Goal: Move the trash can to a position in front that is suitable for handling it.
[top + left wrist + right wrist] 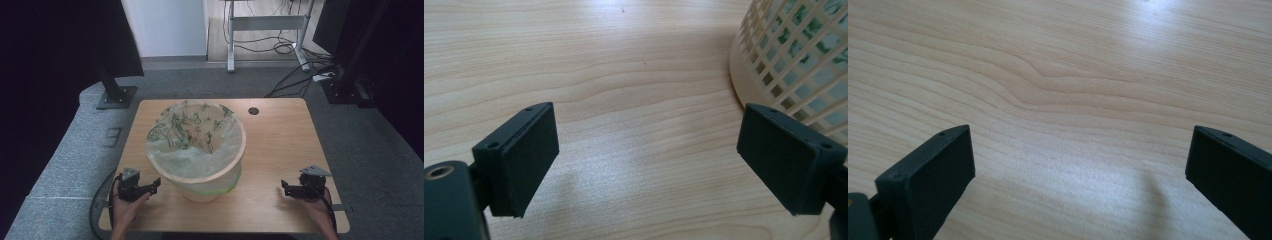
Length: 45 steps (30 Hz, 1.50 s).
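Observation:
A cream lattice waste basket [197, 150] stands in the middle of the wooden table [280, 145], lined with a clear bag printed with green leaves [187, 127]. My left gripper [154, 184] rests near the front left edge, close beside the basket's base, jaws wide apart over bare wood. In the left gripper view the left gripper [646, 150] is open and the basket's wall [794, 55] sits just past the right-hand jaw. My right gripper [284, 187] lies at the front right, pointing toward the basket, well apart from it. The right gripper [1080, 175] is open above bare wood.
A round cable hole [253, 110] is in the table's far side. Beyond the table, grey carpet, a black stand base [116, 96], a desk frame [265, 25] and loose cables [295, 75] lie on the floor. Hands hold both grippers at the front edge.

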Tool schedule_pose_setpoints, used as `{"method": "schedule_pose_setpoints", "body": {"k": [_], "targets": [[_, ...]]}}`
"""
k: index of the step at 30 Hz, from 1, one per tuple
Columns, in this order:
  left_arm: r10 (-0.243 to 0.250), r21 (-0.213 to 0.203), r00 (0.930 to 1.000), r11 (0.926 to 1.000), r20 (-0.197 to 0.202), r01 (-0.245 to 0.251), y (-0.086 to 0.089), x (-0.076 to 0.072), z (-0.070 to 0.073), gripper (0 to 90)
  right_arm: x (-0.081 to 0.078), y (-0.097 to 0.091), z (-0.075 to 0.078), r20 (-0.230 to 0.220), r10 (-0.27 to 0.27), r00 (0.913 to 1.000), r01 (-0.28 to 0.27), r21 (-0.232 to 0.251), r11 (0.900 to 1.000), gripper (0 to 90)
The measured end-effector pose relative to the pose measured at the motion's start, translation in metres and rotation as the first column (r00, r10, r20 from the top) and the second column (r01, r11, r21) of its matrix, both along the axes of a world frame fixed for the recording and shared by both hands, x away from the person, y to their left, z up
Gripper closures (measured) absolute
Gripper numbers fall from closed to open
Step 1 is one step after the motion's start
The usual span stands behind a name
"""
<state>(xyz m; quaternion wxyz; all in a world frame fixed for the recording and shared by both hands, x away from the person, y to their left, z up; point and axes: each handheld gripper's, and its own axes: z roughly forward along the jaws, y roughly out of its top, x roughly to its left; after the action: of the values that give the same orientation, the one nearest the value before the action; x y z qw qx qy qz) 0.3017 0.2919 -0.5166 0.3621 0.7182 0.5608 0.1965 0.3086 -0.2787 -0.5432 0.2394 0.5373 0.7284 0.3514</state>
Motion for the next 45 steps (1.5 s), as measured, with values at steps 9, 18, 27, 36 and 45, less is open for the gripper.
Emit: {"method": "schedule_pose_setpoints", "body": {"k": [9,18,27,36,45], "targets": [[0.072,0.023,0.9960,0.9971,0.053,-0.073,-0.008,0.000,0.022,9.8,-0.007,-0.005,0.006,0.039,-0.012,0.9992,0.011,0.017,0.9998,0.0],[0.064,0.005,0.9962,0.9979,0.060,-0.065,-0.033,0.019,0.038,9.8,-0.012,-0.002,0.006,0.040,-0.007,0.9992,0.006,0.018,0.9998,0.8],[-0.021,0.032,0.9955,0.9993,0.092,0.018,-0.057,0.039,0.041,14.3,-0.011,-0.001,0.004,0.039,0.008,0.9992,-0.008,0.004,1.0000,1.3],[-0.041,0.030,0.9960,0.9988,0.079,0.039,-0.090,0.047,0.042,14.5,-0.011,0.001,0.004,0.033,0.013,0.9994,-0.013,-0.007,0.9999,1.6],[-0.065,0.002,0.9959,0.9979,0.064,0.065,-0.084,0.042,0.033,13.7,-0.012,-0.004,0.005,0.035,0.009,0.9993,-0.010,0.019,0.9998,2.2]]}}
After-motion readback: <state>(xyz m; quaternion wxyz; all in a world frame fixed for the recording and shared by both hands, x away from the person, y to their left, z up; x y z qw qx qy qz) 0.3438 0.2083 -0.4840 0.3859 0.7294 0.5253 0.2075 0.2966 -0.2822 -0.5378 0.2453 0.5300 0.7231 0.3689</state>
